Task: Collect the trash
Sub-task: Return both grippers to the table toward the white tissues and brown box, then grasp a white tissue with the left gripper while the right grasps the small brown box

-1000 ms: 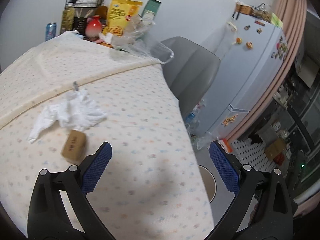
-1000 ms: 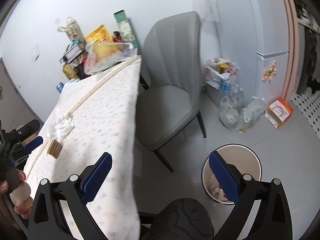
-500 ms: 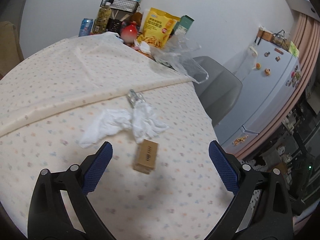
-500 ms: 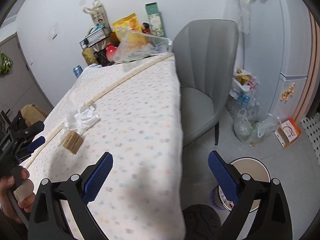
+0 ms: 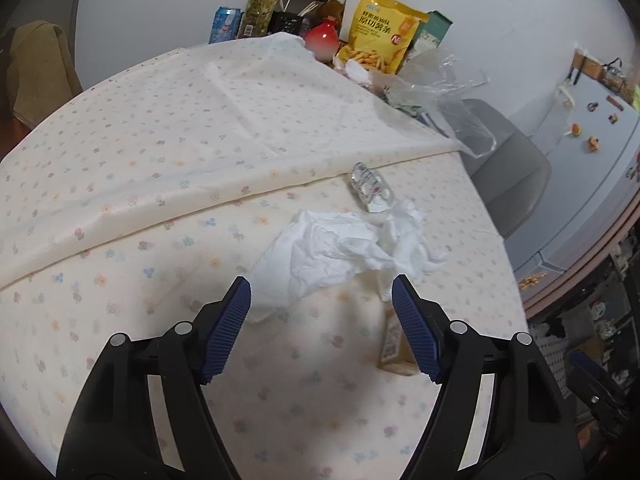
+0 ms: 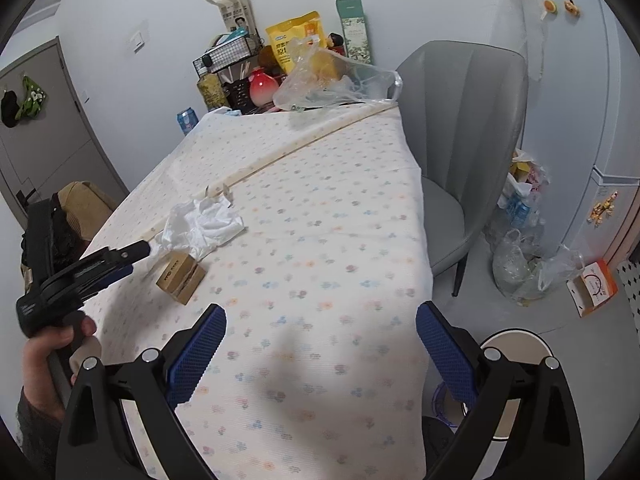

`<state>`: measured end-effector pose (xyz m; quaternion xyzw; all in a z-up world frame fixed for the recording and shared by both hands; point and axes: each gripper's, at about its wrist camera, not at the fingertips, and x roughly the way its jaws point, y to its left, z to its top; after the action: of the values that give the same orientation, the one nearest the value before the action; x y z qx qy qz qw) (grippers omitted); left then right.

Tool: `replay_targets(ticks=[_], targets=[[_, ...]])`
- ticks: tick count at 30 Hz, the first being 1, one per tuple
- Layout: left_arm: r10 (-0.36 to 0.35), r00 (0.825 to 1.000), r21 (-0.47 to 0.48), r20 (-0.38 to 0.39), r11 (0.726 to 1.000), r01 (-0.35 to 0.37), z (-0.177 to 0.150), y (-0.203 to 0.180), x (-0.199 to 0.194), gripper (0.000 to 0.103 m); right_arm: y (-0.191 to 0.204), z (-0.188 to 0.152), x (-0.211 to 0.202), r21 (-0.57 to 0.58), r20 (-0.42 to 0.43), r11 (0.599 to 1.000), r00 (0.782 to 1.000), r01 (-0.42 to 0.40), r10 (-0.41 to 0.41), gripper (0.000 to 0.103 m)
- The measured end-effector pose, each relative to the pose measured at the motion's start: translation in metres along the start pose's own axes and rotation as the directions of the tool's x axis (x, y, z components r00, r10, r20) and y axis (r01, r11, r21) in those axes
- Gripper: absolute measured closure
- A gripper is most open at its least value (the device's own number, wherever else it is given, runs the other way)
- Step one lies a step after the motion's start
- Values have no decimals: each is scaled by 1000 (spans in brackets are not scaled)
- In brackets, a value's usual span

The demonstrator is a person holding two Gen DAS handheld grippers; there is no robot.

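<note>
A crumpled white tissue [image 5: 340, 252] lies on the flowered tablecloth, with a small silver foil wrapper [image 5: 366, 186] just beyond it and a small brown cardboard box [image 5: 396, 350] to its right. My left gripper [image 5: 322, 316] is open and empty, its jaws standing on either side of the tissue's near edge. In the right wrist view the tissue [image 6: 200, 226] and box [image 6: 180, 276] lie at the left, with the left gripper [image 6: 120, 264] beside them. My right gripper [image 6: 320, 344] is open and empty above the table's near right part. A round trash bin [image 6: 516, 344] stands on the floor.
Snack bags, bottles, a can and a clear plastic bag [image 6: 332, 84] crowd the table's far end. A grey chair [image 6: 460, 152] stands at the table's right side. Bags of bottles [image 6: 520, 248] and an orange box [image 6: 592, 288] lie on the floor by the fridge.
My left gripper has swung left and come in close over the tissue, with the box now by its right finger. My right gripper has turned from the floor and bin towards the table.
</note>
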<state>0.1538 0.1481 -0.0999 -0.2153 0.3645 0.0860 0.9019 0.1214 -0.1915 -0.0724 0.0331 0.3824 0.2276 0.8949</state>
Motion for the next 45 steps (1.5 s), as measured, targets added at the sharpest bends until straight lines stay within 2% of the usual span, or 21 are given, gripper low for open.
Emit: replay_targets(ticks=[4,7,8,9,11,30,37,41,43,44,45], targets=[[59,998,1,-27,998,-59,2,2,15,36,-3,2,1,0,-5,1000,1000,-11,11,9],[106,994,10,-26,994,-106,1,1,20,55,-2,7,7,3,-24,1000,1000,-3,3,9],[137,990,19,-25,990,-137,0,0,21,67,0,8,8,0,-26,1000,1000,-3,3,9],[137,990,17,-30,991,-136,0,1,21,87,3,10,8,-8,-24,1000,1000,-5,5,9],[135,990,0,-39,991,-135,0,8,20,99,10,12,8,-24,-20,1000,1000,-12,11,9],[79,994,-121,70,990,-70,-8,66,-55,99,131,21,47,-191,-104,973,989,-128,109,11],[89,992,-165,90,984,-73,-9,90,-65,99,168,19,72,-206,-151,972,985,-110,80,15],[91,992,-175,92,982,-74,-13,97,-68,99,173,15,92,-165,-198,981,978,-101,67,18],[88,992,-183,90,981,-70,-14,100,-69,99,173,14,99,-152,-210,985,976,-84,51,23],[86,992,-183,89,981,-69,-14,99,-69,99,172,14,102,-152,-217,986,975,-75,41,34],[85,992,-182,88,981,-68,-14,98,-68,99,171,12,104,-154,-226,986,974,-68,32,51]])
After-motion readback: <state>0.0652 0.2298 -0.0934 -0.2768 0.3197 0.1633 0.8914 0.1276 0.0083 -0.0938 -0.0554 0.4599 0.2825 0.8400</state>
